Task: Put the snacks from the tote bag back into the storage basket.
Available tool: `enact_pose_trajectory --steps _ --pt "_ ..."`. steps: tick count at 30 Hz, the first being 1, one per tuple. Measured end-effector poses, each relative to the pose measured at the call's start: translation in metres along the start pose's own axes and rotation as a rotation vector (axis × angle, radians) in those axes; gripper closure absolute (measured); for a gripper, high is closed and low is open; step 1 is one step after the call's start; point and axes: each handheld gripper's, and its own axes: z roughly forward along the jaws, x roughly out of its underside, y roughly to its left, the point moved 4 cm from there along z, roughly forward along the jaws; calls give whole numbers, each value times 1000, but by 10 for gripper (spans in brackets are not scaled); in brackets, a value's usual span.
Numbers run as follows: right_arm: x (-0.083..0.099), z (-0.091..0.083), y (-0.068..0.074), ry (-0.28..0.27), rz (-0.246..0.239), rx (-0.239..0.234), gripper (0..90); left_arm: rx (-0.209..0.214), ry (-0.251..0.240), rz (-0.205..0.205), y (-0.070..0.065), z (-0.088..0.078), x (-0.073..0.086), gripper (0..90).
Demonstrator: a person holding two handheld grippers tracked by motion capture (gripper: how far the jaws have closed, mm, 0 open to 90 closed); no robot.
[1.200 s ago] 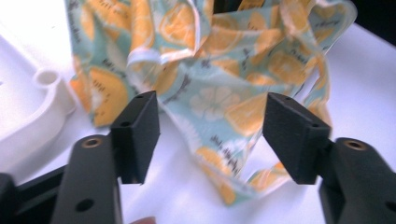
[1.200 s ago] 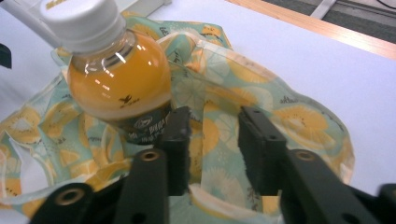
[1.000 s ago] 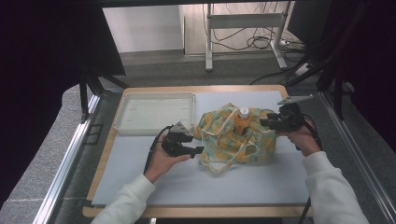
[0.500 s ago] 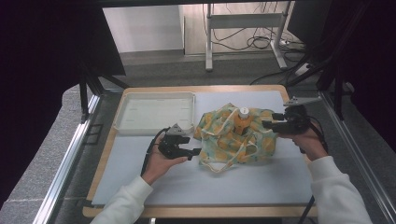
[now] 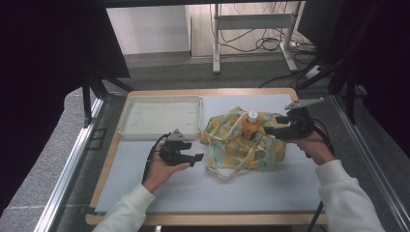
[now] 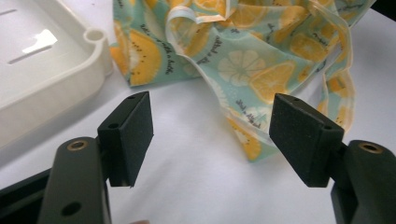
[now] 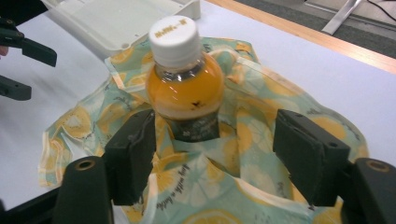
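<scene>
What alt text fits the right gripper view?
An orange drink bottle with a white cap stands upright in a citrus-print fabric bag, framed by the open right claw. A white tray lies behind.

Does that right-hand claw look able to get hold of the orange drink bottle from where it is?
Probably yes. The right claw is open and aimed at the bottle, which stands upright with its neck and cap clear of the fruit-print bag. Only loose bag fabric lies around its base, between the jaws.
</scene>
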Motion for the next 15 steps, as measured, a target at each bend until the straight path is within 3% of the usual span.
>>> enact_pose_trajectory --steps 7,15 --pt "-13 12 10 37 -21 2 247 -1 -1 -3 2 -2 4 307" --pt "-23 37 20 97 -49 -2 218 5 16 -8 3 0 9 307"
